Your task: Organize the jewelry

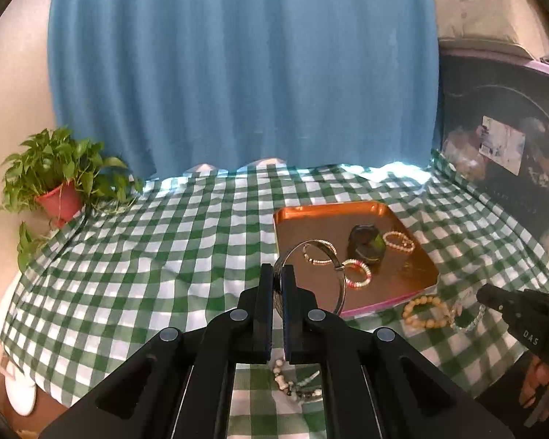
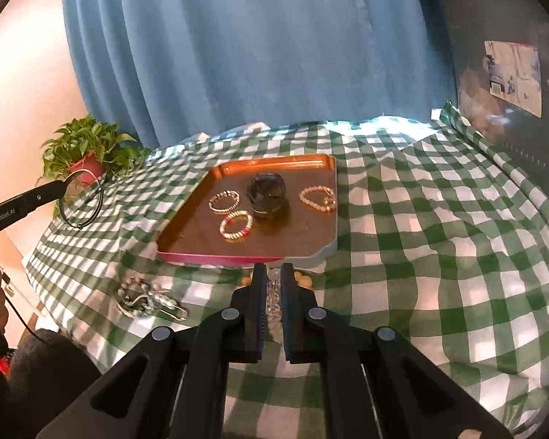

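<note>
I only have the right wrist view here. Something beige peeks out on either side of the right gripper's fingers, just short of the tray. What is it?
Observer: A tan bead bracelet. The left wrist view shows it as a full loop lying on the checked cloth in front of the tray.
Operator: And the clear beads between my fingers?
Observer: They belong to a clear bead bracelet, a small loop at the right gripper tip, beside the tan one.
Operator: How does the left gripper hold the bangle?
Observer: The left gripper is shut on the rim of the silver bangle, and the ring stands out to one side.
</note>
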